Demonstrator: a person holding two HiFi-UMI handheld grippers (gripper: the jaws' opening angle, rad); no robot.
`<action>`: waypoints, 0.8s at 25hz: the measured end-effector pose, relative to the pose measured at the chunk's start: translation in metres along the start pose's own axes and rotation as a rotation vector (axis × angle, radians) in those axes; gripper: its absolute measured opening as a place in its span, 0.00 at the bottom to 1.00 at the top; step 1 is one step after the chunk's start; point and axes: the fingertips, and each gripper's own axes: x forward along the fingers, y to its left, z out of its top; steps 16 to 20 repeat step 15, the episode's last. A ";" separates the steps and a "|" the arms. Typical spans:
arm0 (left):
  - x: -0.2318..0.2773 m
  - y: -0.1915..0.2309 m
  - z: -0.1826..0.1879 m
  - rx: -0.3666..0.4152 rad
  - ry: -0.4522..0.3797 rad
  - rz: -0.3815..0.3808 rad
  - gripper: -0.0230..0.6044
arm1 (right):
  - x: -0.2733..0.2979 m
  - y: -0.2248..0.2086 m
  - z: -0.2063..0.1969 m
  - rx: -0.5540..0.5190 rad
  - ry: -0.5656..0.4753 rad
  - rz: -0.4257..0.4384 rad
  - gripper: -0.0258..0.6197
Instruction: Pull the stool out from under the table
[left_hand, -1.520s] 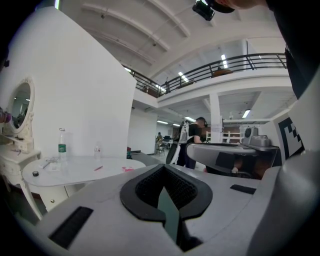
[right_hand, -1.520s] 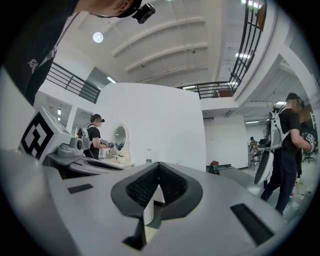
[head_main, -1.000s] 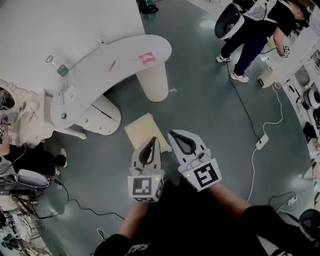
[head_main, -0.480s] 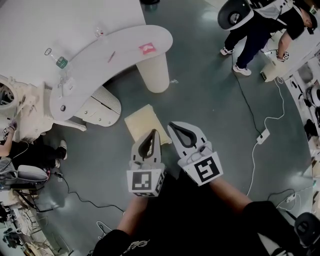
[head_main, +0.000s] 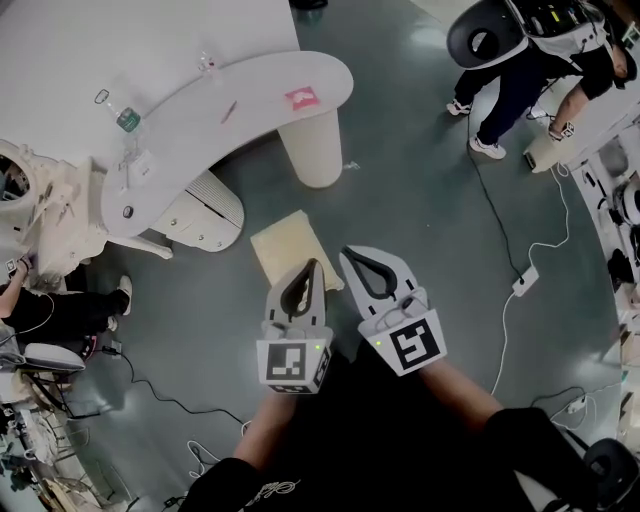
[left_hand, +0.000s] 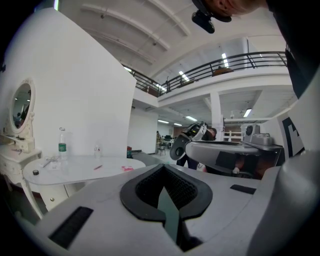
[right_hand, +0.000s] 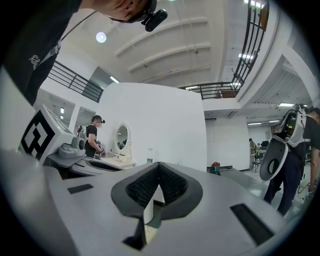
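Two grippers sit side by side in front of me above the grey floor (head_main: 420, 220), and neither holds anything. The left gripper (head_main: 313, 270) has its jaws pressed together, dark pads meeting with nothing caught in them. The right gripper (head_main: 347, 255) is closed the same way, pads touching on empty air.

Just ahead of both tips stands the pale yellow square-topped stool (head_main: 283, 250). From my head view the left gripper's tip overlaps the stool's near corner, but I cannot tell whether it touches. The stool's whole top shows, clear of the edge of the white curved table (head_main: 250, 110). It stands on the floor in front of the gap between the table's round white pedestal leg (head_main: 312, 150) and its white drawer unit (head_main: 205, 215), near both and touching neither.

On the tabletop I see a clear plastic bottle with a green label (head_main: 126, 119) towards the far left end and a small pink packet (head_main: 302, 97) near the pedestal end.

Well off to the right, a person in dark clothes (head_main: 520, 70) stands bent over, and a white power strip on its cable (head_main: 523, 283) lies on the floor.
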 end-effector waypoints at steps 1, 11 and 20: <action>0.000 0.001 0.000 0.000 0.000 0.000 0.05 | 0.001 0.001 0.000 0.000 0.001 -0.001 0.05; 0.001 0.004 -0.001 -0.006 0.000 -0.006 0.05 | 0.006 0.000 -0.001 0.001 0.007 -0.003 0.05; -0.001 0.003 -0.003 -0.004 0.004 -0.007 0.05 | 0.005 0.002 -0.001 -0.002 0.008 -0.003 0.05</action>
